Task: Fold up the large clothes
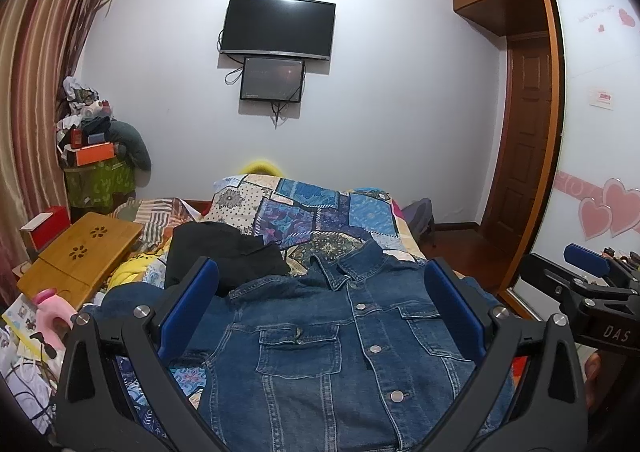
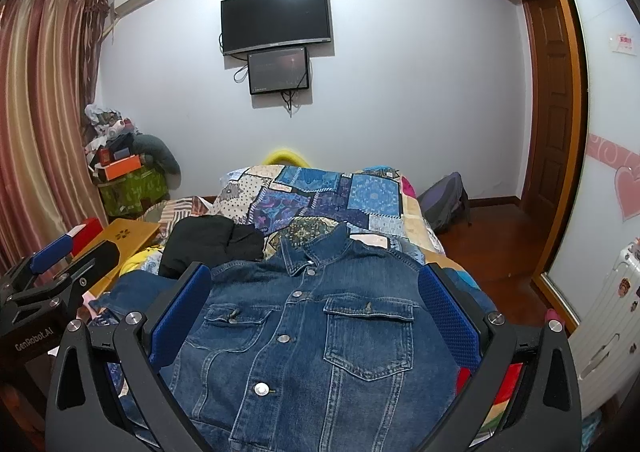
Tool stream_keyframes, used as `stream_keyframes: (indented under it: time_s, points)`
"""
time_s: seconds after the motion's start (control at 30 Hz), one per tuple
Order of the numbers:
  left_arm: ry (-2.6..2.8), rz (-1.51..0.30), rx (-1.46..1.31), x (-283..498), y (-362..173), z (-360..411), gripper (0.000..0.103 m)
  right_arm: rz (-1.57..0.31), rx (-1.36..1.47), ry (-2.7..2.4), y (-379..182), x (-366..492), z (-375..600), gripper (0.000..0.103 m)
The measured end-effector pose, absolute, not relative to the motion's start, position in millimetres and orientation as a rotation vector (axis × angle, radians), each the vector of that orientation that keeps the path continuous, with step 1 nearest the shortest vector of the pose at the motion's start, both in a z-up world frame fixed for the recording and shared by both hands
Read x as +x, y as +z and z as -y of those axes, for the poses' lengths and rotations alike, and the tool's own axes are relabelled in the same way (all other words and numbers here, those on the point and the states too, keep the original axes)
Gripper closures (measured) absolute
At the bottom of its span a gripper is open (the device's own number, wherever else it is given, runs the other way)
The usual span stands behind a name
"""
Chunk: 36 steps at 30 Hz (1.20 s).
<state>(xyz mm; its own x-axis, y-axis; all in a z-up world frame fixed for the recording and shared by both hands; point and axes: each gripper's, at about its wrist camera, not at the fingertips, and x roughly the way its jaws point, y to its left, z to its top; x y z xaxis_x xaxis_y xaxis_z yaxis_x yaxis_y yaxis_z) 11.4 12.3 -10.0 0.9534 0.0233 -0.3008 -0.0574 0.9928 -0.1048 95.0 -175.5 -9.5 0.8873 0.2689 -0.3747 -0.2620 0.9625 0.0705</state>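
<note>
Two grippers: I have the left gripper (image 1: 320, 312) and right gripper (image 2: 314, 316) side by side above the near end of the bed, both with fingers spread wide and holding nothing.
Jacket place: the denim jacket (image 2: 304, 332) lies flat, front up and buttoned, on the patchwork quilt (image 2: 320, 191).
Jacket axis: long axis runs away from me, collar (image 2: 316, 248) at the far end, hem nearest me.
Left edge: a black garment (image 1: 224, 252) touches the jacket's far-left shoulder; a wooden lap desk (image 1: 80, 256) crowds that side.
Right edge: the jacket's right side lies near the bed's edge, with open wooden floor (image 2: 500, 252) beyond.
Far room: bare quilt lies past the collar.
</note>
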Motion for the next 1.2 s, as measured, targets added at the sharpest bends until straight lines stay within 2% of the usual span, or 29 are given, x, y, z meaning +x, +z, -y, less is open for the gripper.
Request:
stream_keyframes:
  time_s: [0.3,0.5,0.73,1.0,1.1,1.17,1.2]
  points:
    - [0.061,-0.315,-0.131,31,-17,-32,0.0,-0.448,-0.005,0.266,-14,117,168,0.0]
    - [0.163,-0.329,-0.157,56,-24,-72,0.0,-0.5,-0.036,0.265,-20,139,154,0.0]
    - [0.368,-0.446,-0.275,89,-63,-166,0.0,-0.589,-0.056,0.245,-37,172,142,0.0]
    - [0.597,-0.6,-0.464,106,-134,-281,0.0,-0.687,-0.106,0.181,-60,208,132,0.0]
    - [0.576,-0.675,-0.597,114,-164,-312,0.006,-0.73,-0.111,0.167,-70,219,131,0.0]
    - [0.547,-0.727,-0.706,115,-187,-334,0.015,-0.76,-0.106,0.166,-76,225,130,0.0]
    - [0.54,-0.751,-0.743,116,-195,-339,0.016,-0.774,-0.104,0.169,-78,228,129,0.0]
